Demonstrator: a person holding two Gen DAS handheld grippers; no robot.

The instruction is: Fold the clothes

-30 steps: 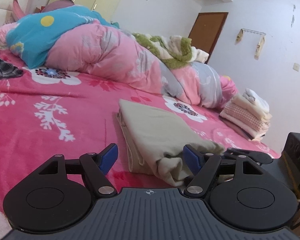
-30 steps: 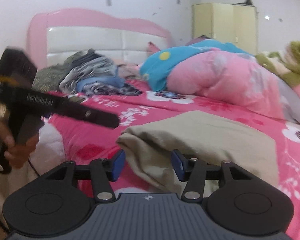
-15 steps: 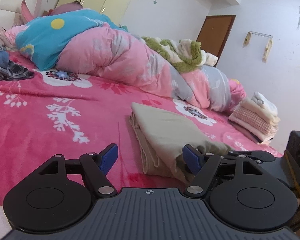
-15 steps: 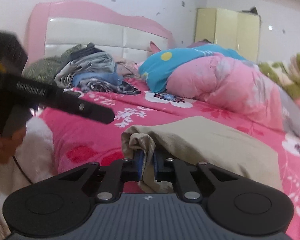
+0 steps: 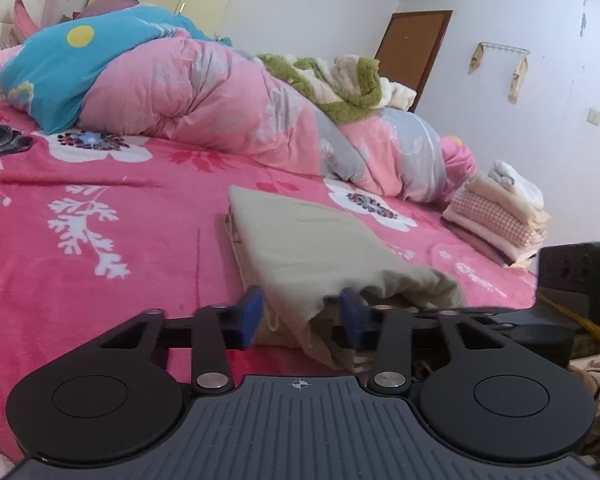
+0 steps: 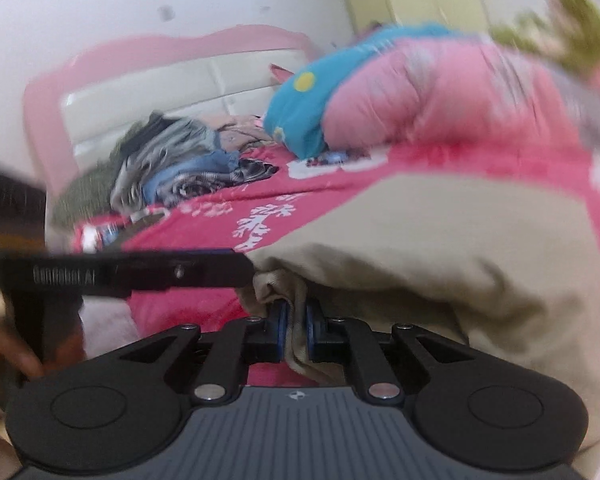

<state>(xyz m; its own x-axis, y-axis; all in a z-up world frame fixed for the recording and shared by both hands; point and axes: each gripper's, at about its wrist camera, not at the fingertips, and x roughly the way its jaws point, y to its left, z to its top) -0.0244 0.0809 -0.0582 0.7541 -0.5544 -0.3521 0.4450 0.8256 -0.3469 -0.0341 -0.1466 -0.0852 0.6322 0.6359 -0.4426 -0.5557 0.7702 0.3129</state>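
A folded beige garment (image 5: 308,240) lies on the pink flowered bed (image 5: 100,240), its near end bunched and reaching the lower edge of both views. The left gripper (image 5: 300,314) has its jaws spread apart, and the bunched near corner of the garment sits in the gap between them: the blue left pad stands just beside the cloth, while the right pad is partly tucked under a fold. The right gripper (image 6: 295,334) has its jaws clenched on a narrow pinch of the same cloth's edge, the fabric squeezed between the two blue pads (this view is badly blurred, so the rest of the fold can only be made out roughly). Across the left of that view runs the other gripper's black body, with a hand (image 6: 16,352) below it. A stack of folded clothes (image 5: 500,212) sits near the bed's far corner, and a heaped pink duvet (image 5: 220,108) runs along the back.
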